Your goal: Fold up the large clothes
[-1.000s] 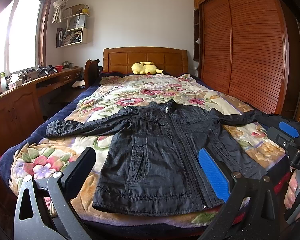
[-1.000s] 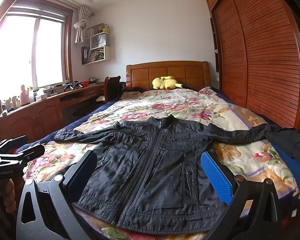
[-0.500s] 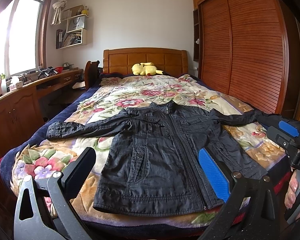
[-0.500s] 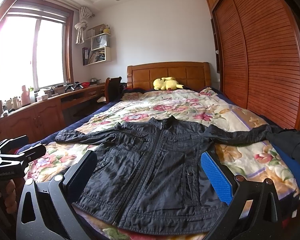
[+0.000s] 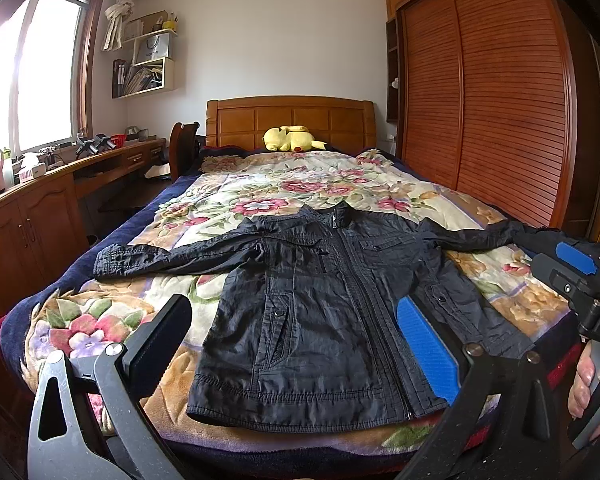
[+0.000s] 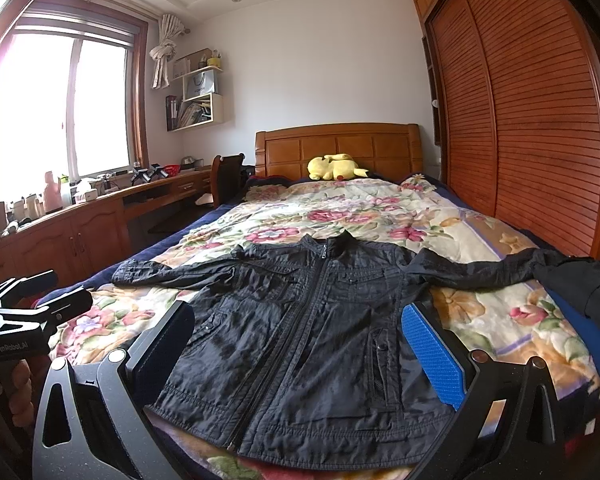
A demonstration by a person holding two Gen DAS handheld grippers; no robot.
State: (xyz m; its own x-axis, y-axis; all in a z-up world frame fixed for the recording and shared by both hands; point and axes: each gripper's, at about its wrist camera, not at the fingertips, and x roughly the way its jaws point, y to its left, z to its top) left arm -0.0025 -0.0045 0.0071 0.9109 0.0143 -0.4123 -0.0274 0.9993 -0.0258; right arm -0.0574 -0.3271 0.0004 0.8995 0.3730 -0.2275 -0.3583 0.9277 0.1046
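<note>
A black zip-up jacket (image 5: 324, 320) lies flat, front up, on the floral bedspread (image 5: 260, 188), sleeves spread to both sides, hem toward me. It also shows in the right wrist view (image 6: 312, 340). My left gripper (image 5: 296, 336) is open and empty, held in front of the foot of the bed above the hem. My right gripper (image 6: 300, 344) is open and empty at about the same distance. Each gripper appears at the edge of the other's view, the right one (image 5: 580, 280) at the right and the left one (image 6: 24, 320) at the left.
A yellow plush toy (image 5: 292, 138) lies by the wooden headboard (image 5: 290, 118). A long wooden desk (image 5: 40, 200) with small items runs along the left wall under the window. A slatted wardrobe (image 5: 500, 100) lines the right wall. A dark blue cloth (image 6: 584, 320) hangs over the bed's right edge.
Both grippers have drifted slightly, so the jacket sits a little lower and closer in both views. The jacket itself has not moved.
</note>
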